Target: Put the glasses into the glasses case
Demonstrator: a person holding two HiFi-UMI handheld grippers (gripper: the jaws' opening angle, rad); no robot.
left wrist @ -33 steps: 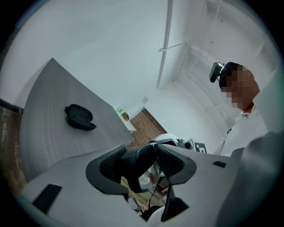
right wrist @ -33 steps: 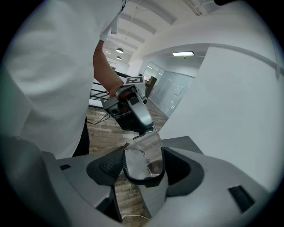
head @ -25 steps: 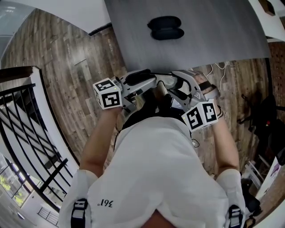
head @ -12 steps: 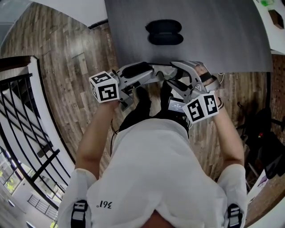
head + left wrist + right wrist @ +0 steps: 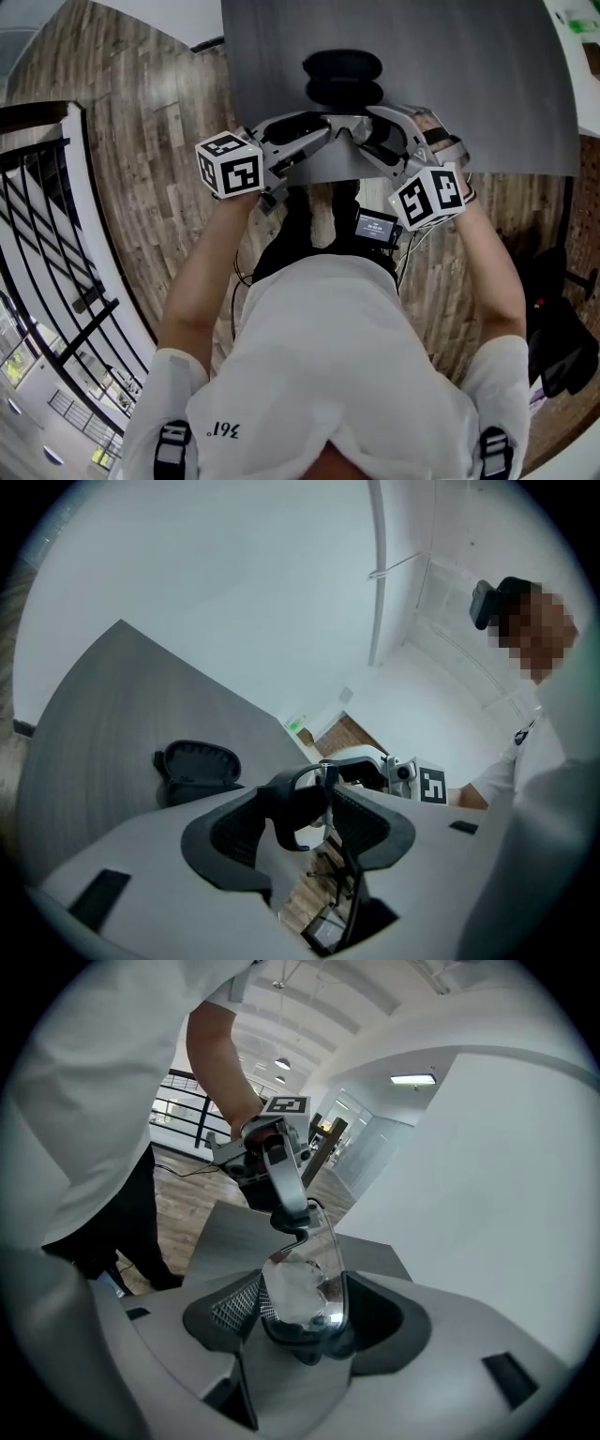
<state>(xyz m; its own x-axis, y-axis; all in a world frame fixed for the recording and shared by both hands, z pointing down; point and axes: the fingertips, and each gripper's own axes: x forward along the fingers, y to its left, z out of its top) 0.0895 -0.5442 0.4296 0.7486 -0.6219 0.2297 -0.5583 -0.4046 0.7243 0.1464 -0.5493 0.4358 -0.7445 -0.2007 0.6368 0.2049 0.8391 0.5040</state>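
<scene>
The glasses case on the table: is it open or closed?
Open. In the left gripper view the glasses case has its lid raised and its hollow inside shows.

The black glasses case (image 5: 343,77) is lying on a plain mid-grey table (image 5: 487,84), the dark-framed, clear-lensed glasses (image 5: 305,1279) are sitting between the pale grey left gripper (image 5: 307,810) and right gripper (image 5: 305,1321) with black-patterned white cubes (image 5: 232,165), above brown wood-grain floor (image 5: 150,122).
</scene>
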